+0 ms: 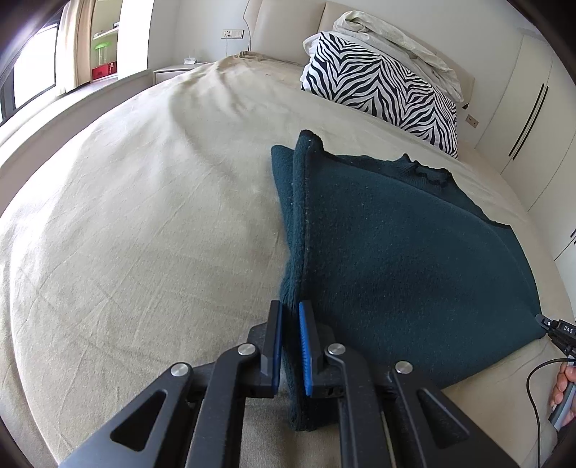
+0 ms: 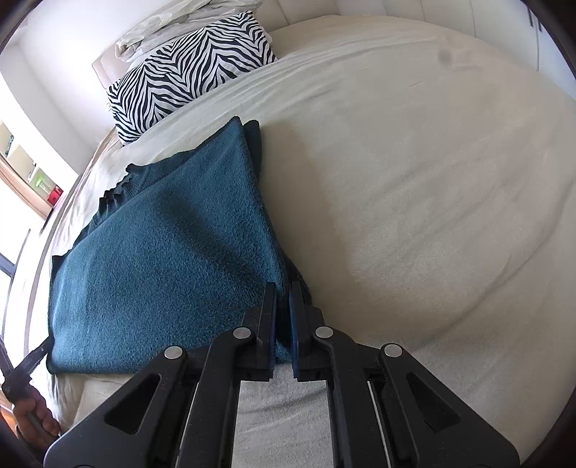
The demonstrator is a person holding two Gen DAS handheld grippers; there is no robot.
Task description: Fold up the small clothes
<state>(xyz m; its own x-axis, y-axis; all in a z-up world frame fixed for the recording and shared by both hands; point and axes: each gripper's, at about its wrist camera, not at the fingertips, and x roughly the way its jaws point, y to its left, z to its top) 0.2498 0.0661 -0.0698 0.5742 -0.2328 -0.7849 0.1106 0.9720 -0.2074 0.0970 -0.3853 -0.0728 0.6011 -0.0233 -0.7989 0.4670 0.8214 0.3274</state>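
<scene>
The teal sweater (image 1: 396,234) lies folded on the bed (image 1: 144,216). The left gripper (image 1: 290,345) and right gripper (image 2: 283,324), held low and level, each pinch an opposite near corner between their fingers.

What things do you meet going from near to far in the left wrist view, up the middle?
Left gripper shut on the teal sweater → zebra-print pillow → crumpled pale bedding.

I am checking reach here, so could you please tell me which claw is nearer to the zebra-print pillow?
Neither clearly. The left claw grips the teal sweater at one near corner, the right claw at the other; the zebra-print pillow lies beyond the sweater's far edge in both views.
</scene>
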